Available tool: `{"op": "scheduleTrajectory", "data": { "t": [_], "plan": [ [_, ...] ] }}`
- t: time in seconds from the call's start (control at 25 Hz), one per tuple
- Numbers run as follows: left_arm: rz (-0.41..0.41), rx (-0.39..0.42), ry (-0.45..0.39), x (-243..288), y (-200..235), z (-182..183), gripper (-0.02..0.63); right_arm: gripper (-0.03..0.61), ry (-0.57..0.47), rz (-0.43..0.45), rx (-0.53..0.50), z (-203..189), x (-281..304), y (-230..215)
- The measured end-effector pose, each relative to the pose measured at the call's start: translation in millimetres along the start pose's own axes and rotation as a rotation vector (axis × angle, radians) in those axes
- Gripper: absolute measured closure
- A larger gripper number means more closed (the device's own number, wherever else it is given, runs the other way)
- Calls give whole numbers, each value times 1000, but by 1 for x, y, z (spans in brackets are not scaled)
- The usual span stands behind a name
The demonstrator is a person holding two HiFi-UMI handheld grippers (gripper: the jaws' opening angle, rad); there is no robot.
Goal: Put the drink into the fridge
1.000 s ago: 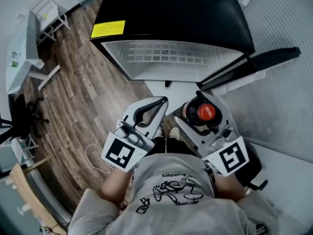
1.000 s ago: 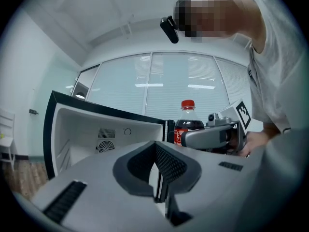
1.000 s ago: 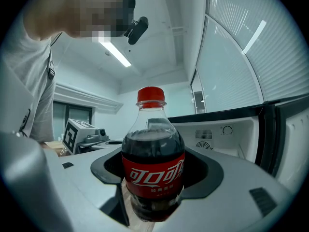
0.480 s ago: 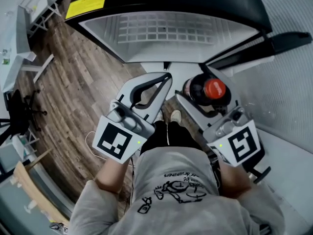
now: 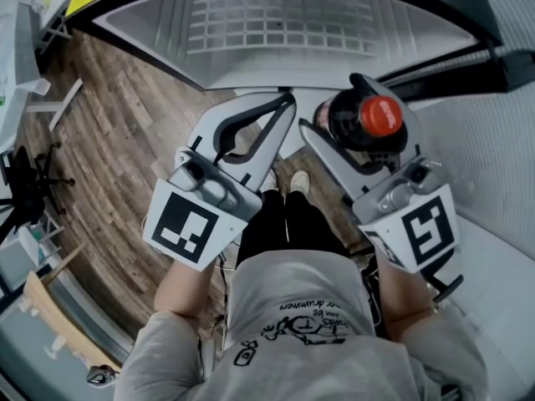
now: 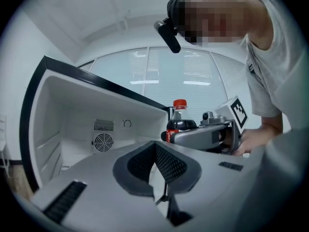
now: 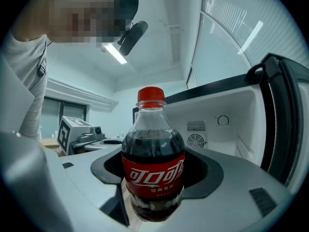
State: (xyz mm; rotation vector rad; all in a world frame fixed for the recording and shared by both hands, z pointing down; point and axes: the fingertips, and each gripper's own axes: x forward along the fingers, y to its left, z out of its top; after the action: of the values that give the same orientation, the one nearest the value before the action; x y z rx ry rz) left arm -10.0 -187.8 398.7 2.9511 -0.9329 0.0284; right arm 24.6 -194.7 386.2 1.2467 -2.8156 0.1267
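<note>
A cola bottle (image 5: pixel 368 122) with a red cap and red label stands upright between the jaws of my right gripper (image 5: pixel 355 128), which is shut on its body. In the right gripper view the bottle (image 7: pixel 153 170) fills the middle, with the open fridge (image 7: pixel 217 129) behind it. My left gripper (image 5: pixel 284 111) hangs beside it on the left, jaws together and empty. From the left gripper view, its pads (image 6: pixel 169 166) meet at the tips, and the bottle (image 6: pixel 179 122) shows to the right. The fridge (image 5: pixel 276 32) stands open just ahead, white inside with a wire shelf.
The fridge door (image 5: pixel 468 65) swings out to the right, close to the right gripper. Wood floor (image 5: pixel 109 140) lies to the left, with a black chair (image 5: pixel 25 186) and a white desk (image 5: pixel 21 65) at the far left. The person's feet (image 5: pixel 288 186) are below the grippers.
Both grippers have moved forward toward the open fridge, the bottle still held. The fridge opening now sits closer and fills the top of the head view.
</note>
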Motion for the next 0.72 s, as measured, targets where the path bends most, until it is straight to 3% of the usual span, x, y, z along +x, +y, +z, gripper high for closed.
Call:
{"op": "scheduleTrajectory", "data": {
  "t": [0.24, 0.72],
  "plan": [
    [-30, -1, 18, 15, 8, -20, 612, 252, 6, -4, 3, -14, 12, -16],
    [1, 6, 12, 43, 41, -36, 612, 252, -1, -19, -20, -31, 41, -48]
  ]
}}
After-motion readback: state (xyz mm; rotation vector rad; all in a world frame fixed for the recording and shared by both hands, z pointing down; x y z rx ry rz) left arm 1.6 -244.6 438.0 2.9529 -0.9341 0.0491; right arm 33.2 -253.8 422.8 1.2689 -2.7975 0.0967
